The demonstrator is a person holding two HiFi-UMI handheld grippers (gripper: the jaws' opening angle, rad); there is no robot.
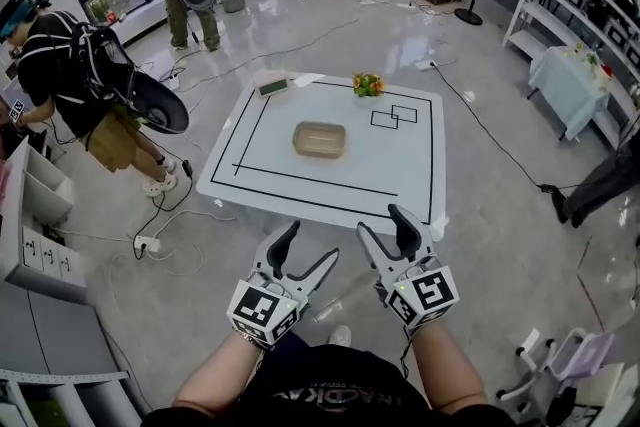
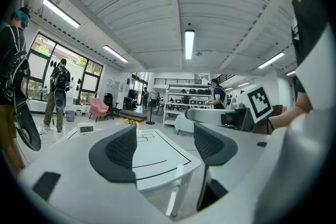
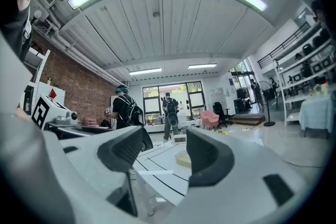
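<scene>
White bench [image 1: 400,165] on a glossy floor, tan tray [image 1: 320,139] at its centre. Left hand-held gripper [image 1: 312,241] and right hand-held gripper [image 1: 379,219] hover short of the near edge, jaws spread, empty. Judged stage: approach. Reaching the tray calls for forward travel.

- A shallow beige rectangular tray [image 1: 320,139] is set near the middle of the white square bench [image 1: 400,177].
- A small white digital clock [image 1: 273,87] is placed at the bench's far left corner.
- A bunch of orange and green flowers [image 1: 368,85] is placed at the far edge, right of the clock.
- The left gripper [image 1: 310,243] and the right gripper [image 1: 383,223] are held side by side before the near edge, well apart from the tray.
</scene>
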